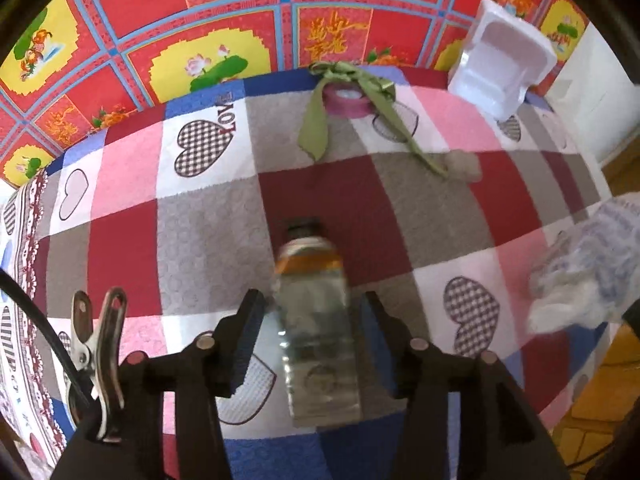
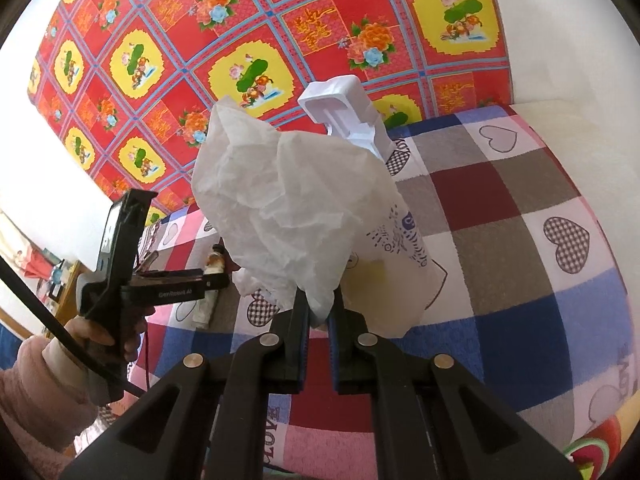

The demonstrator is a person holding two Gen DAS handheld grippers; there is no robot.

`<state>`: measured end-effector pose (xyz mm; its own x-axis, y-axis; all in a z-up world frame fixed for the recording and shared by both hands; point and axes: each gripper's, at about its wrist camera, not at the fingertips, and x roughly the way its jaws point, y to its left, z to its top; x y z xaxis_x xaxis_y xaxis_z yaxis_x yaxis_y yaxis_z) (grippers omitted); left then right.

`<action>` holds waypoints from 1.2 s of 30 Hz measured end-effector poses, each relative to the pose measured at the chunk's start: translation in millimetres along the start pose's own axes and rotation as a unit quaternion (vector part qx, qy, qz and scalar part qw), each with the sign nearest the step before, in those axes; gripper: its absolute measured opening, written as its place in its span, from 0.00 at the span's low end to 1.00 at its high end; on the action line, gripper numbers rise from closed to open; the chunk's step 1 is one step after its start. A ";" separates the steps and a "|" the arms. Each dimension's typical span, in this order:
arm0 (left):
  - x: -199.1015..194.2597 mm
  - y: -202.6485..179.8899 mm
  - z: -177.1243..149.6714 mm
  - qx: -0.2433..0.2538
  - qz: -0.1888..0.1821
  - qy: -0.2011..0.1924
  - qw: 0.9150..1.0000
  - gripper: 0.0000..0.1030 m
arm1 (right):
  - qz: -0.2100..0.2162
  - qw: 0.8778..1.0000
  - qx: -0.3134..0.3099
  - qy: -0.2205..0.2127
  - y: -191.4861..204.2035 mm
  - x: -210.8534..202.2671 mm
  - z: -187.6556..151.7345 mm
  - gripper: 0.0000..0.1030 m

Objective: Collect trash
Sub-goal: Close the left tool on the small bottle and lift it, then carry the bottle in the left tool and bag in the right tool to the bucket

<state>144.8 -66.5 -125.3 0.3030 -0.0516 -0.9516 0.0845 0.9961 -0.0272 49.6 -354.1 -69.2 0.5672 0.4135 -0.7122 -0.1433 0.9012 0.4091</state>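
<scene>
Black fingers of the left gripper [image 1: 316, 344] sit nearest the lens, jaws half spread, straddling a clear plastic bottle [image 1: 316, 332] with an orange label band and dark cap. Gap shows on both sides, so the pads are not pressing; my read is that it's lined up for a pinch on the body, not yet closed. The bottle lies on its side near the front edge of the bed [image 1: 400, 216], cap pointing toward the far edge. It looks empty and light, and its outline is blurred.

Right gripper [image 2: 318, 312] is clamped narrow on a crumpled white plastic bag [image 2: 288, 208], held by a bunched fold and lifted clear of the bed. It has blue print on one side and reads as the collection bag, kept up and close so the bottle can go in. Its mouth isn't visible, so I can't tell if it's open.

Further out, toward the far edge, lie a green ribbon bow [image 1: 344, 76] draped over a purple tape roll [image 1: 346, 98], a grey fluff wad [image 1: 464, 164] at the ribbon's tail, and a white moulded foam insert [image 1: 500, 60] standing near the far right corner. All are likely still to be collected.

The bed has a patchwork heart blanket, and a red floral sheet [image 1: 240, 12] hangs behind it. A hand [image 2: 100, 332] in a pink sleeve grips the left tool's handle.
</scene>
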 end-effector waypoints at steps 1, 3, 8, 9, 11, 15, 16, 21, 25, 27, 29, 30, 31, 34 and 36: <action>-0.5 0.7 -0.7 0.001 0.003 0.000 1.000 0.55 | -0.001 1.000 0.002 -0.001 -0.6 -0.4 -0.5 0.09; -2.4 3.1 -1.3 -0.004 0.001 -0.003 1.000 0.55 | -0.001 1.000 0.005 -0.002 -1.5 -0.8 -1.3 0.09; 2.0 10.0 0.6 -0.027 -0.011 0.003 1.000 0.60 | -0.001 1.000 0.009 -0.003 -2.1 -0.4 -3.7 0.09; 2.0 10.9 1.7 -0.030 -0.016 -0.001 0.999 0.61 | -0.001 1.000 0.009 -0.003 -1.9 -0.6 -4.3 0.09; 3.3 10.6 2.7 -0.033 -0.024 -0.005 0.999 0.63 | -0.002 1.000 0.009 -0.003 -2.2 -1.3 -5.0 0.09; 6.7 2.8 2.5 -0.016 -0.003 -0.021 1.000 0.62 | -0.006 1.000 0.013 -0.003 -3.6 -3.7 -7.1 0.09; 6.4 1.1 1.5 -0.013 0.002 -0.029 1.000 0.53 | -0.007 1.000 0.014 -0.004 -3.6 -4.5 -7.6 0.09; 2.4 1.3 3.8 -0.025 -0.010 -0.033 0.999 0.37 | -0.012 1.000 0.016 -0.008 -2.5 -9.5 -11.8 0.09; -7.4 0.7 -1.3 -0.030 -0.031 -0.045 0.998 0.37 | -0.018 1.000 0.018 -0.013 -1.0 -16.2 -15.8 0.09; -15.7 0.1 -5.1 -0.028 -0.038 -0.049 0.998 0.37 | -0.022 0.999 0.018 -0.017 0.0 -20.5 -17.7 0.09; -26.1 -2.8 -7.7 -0.021 -0.045 -0.056 0.997 0.37 | -0.026 0.999 0.021 -0.022 1.1 -25.4 -20.3 0.09; -30.3 -4.8 -9.5 -0.019 -0.049 -0.059 0.997 0.37 | -0.029 0.999 0.022 -0.024 1.7 -27.6 -21.5 0.09; -38.0 -4.0 -13.0 -0.017 -0.054 -0.062 0.996 0.37 | -0.031 0.999 0.023 -0.025 2.5 -29.6 -22.8 0.09; -52.2 -9.8 -16.8 -0.007 -0.070 -0.066 0.995 0.37 | -0.038 0.998 0.024 -0.033 6.9 -37.6 -28.4 0.09; -60.2 -15.7 -20.0 0.006 -0.073 -0.072 0.995 0.37 | -0.043 0.998 0.024 -0.038 10.6 -42.4 -31.9 0.09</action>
<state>106.3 -77.6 -73.6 0.4187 -0.2054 -0.8846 0.1490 0.9764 -0.1562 -1.9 -357.9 -52.9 0.6361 0.3218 -0.7013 -0.0525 0.9249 0.3767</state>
